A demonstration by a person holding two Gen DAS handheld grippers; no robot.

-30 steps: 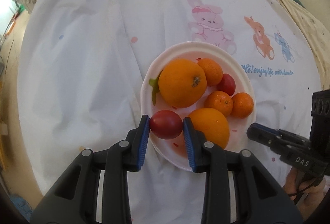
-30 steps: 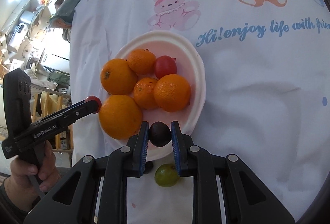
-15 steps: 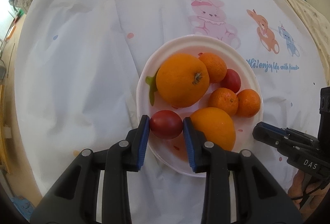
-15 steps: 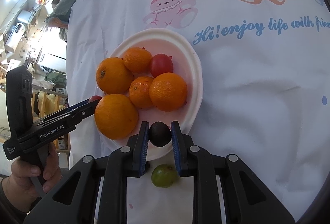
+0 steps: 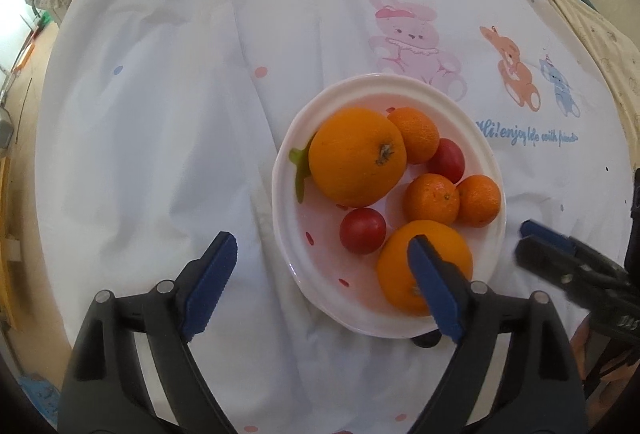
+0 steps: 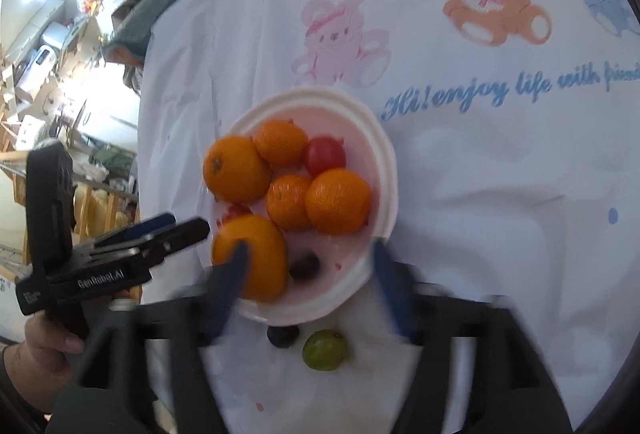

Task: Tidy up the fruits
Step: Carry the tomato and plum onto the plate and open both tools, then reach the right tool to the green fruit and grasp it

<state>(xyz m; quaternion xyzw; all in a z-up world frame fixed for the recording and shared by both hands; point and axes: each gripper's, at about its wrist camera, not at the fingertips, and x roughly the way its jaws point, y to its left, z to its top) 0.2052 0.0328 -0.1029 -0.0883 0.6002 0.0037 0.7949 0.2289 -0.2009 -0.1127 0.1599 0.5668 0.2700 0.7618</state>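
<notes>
A white plate [image 5: 292, 170] [image 6: 384, 170] on the printed cloth holds several oranges, two red fruits and a dark plum. My left gripper [image 5: 320, 282] is open above the plate's near rim; the red fruit [image 5: 363, 230] it let go lies in the plate beside a large orange [image 5: 424, 266]. My right gripper [image 6: 308, 270] is open and blurred over the plate's near edge; the dark plum [image 6: 305, 266] lies in the plate between its fingers. A green fruit [image 6: 325, 349] and a dark fruit [image 6: 283, 337] lie on the cloth in front of the plate.
The right gripper also shows in the left wrist view [image 5: 576, 270], at the right of the plate. The left gripper and the hand holding it show in the right wrist view [image 6: 132, 250]. Room clutter lies beyond the table's left edge.
Both grippers opened. The left one released the red fruit into the plate; the right one released the dark plum into the plate. Both views pulled back a little.
</notes>
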